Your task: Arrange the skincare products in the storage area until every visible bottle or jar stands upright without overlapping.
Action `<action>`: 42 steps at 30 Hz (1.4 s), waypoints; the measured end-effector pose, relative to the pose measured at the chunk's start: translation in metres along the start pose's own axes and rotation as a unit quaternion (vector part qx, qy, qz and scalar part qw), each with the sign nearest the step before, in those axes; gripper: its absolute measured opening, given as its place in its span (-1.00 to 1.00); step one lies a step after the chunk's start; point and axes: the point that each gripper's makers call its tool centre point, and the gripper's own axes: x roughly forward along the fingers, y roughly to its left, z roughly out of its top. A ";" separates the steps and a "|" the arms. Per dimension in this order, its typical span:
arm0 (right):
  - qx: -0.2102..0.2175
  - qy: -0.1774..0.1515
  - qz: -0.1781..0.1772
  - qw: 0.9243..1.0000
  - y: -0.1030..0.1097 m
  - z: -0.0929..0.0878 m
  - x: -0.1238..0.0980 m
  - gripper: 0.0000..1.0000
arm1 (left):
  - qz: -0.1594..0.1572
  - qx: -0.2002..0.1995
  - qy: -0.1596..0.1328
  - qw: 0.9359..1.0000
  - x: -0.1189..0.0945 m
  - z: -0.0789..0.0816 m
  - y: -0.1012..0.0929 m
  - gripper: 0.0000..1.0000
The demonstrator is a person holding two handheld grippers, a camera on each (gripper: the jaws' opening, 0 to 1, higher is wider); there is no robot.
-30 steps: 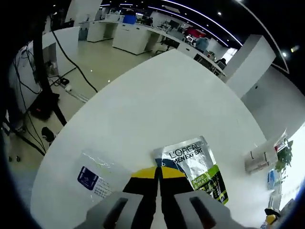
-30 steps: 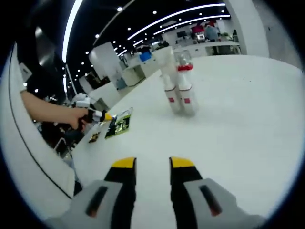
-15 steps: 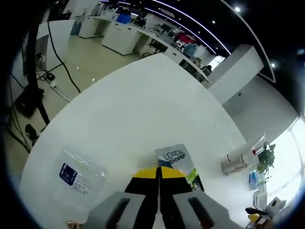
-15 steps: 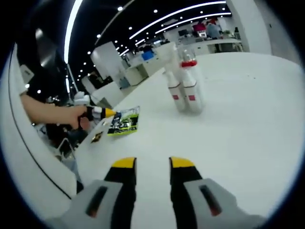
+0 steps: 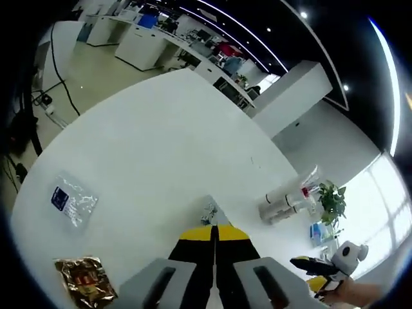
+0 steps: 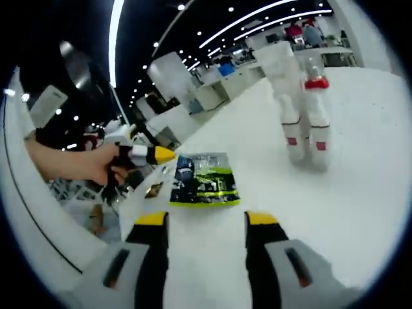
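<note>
My left gripper (image 5: 214, 233) is shut on a silver, green and black skincare sachet; just a sliver of the sachet (image 5: 209, 212) shows past its yellow tips. In the right gripper view the same sachet (image 6: 205, 180) hangs flat from the left gripper (image 6: 168, 154), held by a hand at the left. My right gripper (image 6: 206, 220) is open, its jaws just below the sachet with nothing between them. Two white bottles (image 6: 302, 112) with red bands stand side by side on the white table (image 6: 360, 187); in the left gripper view these bottles (image 5: 283, 201) are at the right.
A clear sachet with a blue label (image 5: 72, 198) and a brown foil sachet (image 5: 84, 288) lie near the table's left edge. The brown sachet (image 6: 152, 189) also lies beside the held one. The right gripper (image 5: 302, 262) enters from the lower right. Office desks stand beyond.
The left gripper has risen from the table with the sachet, which now hangs off the surface. The right gripper has come closer to the sachet and bottles, its jaws a little wider.
</note>
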 end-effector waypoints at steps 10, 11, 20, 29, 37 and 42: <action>-0.122 0.078 -0.038 0.989 0.011 -0.005 0.060 0.34 | 0.017 -0.025 0.002 1.000 0.004 -0.011 0.003 -1.00; -0.125 0.082 -0.046 0.988 0.005 -0.003 0.063 0.34 | 0.022 -0.024 0.002 0.999 0.004 -0.012 0.005 -1.00; -0.163 0.155 -0.063 0.972 -0.003 0.000 0.121 0.64 | 0.056 -0.028 0.002 0.998 -0.027 -0.034 0.017 -1.00; -0.205 0.213 -0.090 0.951 -0.013 -0.017 0.142 0.57 | 0.080 -0.039 -0.030 0.996 -0.083 -0.033 0.040 -1.00; -0.231 0.178 -0.077 0.953 -0.011 -0.014 0.141 0.38 | 0.095 -0.049 -0.043 0.993 -0.109 -0.046 0.049 -1.00; -0.241 0.174 -0.060 0.953 -0.002 -0.017 0.138 -0.05 | 0.096 -0.048 -0.043 0.993 -0.116 -0.055 0.043 -1.00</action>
